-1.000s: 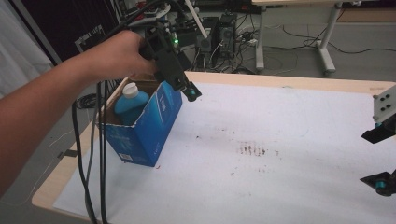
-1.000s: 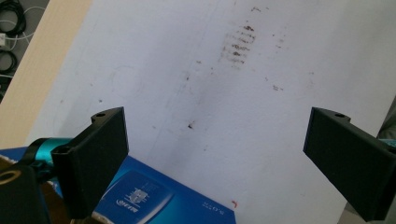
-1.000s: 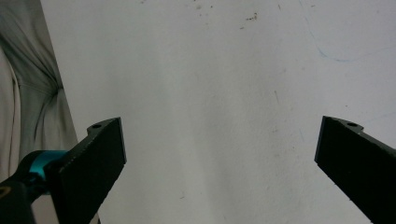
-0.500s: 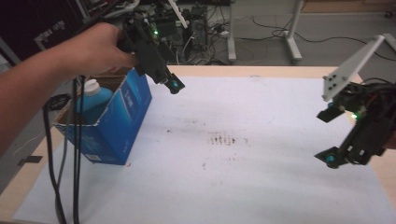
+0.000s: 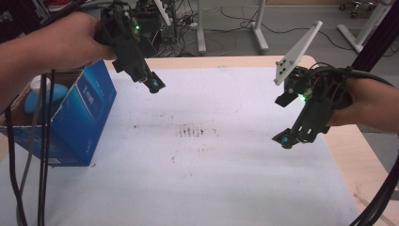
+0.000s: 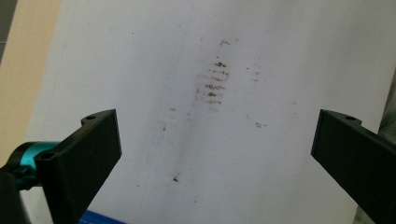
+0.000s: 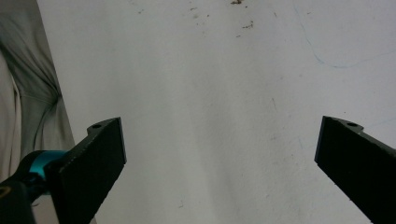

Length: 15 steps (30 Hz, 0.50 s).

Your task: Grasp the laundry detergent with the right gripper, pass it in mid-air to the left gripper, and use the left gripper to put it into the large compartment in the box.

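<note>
Cables (image 5: 28, 155): black, hanging at the near left edge of the high view, in front of the box.
Box (image 5: 84, 117): blue carton with an open top, standing at the near left of the table, on the white sheet. Print on its side is too small to read.
Box contents: one bottle (image 5: 40, 94), light blue body with a white cap, upright inside; its lower part is hidden by the box wall. Nothing else inside can be made out.
Sheet (image 5: 226, 179): white cover over most of the table top, with a patch of small brown marks (image 5: 195, 132) near its middle and scattered specks around it.
Table (image 5: 350, 155): pale wood edge showing at the right and far sides of the sheet.
Right gripper (image 5: 282, 120): held in the right hand (image 5: 371, 106) above the right part of the sheet, pointing down and toward the middle; jaws wide apart, nothing between them. A grey three-cornered plate stands on top of it.
Left gripper (image 5: 153, 84): held in the left hand (image 5: 66, 40) above the far left of the sheet, just past the box's far corner and clear of the box; jaws have just been opening and now stand wide apart, with bare sheet between them.
Background: desk legs, cables and equipment on the floor beyond the table.
</note>
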Each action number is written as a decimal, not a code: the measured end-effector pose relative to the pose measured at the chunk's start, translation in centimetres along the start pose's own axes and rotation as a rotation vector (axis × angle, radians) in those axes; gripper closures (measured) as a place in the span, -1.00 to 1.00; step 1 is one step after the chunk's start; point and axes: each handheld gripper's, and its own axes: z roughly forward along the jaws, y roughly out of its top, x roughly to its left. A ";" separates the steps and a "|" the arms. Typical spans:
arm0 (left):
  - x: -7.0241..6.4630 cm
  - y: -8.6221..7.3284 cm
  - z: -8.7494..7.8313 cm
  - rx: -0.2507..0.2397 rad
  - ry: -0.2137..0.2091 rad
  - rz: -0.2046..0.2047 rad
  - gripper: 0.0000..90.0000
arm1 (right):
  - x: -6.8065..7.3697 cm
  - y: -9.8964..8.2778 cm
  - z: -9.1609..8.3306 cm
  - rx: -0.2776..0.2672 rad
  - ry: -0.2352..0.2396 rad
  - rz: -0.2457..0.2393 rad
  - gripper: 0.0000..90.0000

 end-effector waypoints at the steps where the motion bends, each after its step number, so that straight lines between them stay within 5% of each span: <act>1: 0.0 0.1 0.2 0.004 -0.003 0.003 -0.96 | 0.0 0.0 0.0 0.000 0.000 0.001 -0.97; 15: -0.7 1.6 3.5 0.041 -0.065 0.031 -0.96 | 0.1 0.2 0.1 0.001 -0.004 0.002 -0.97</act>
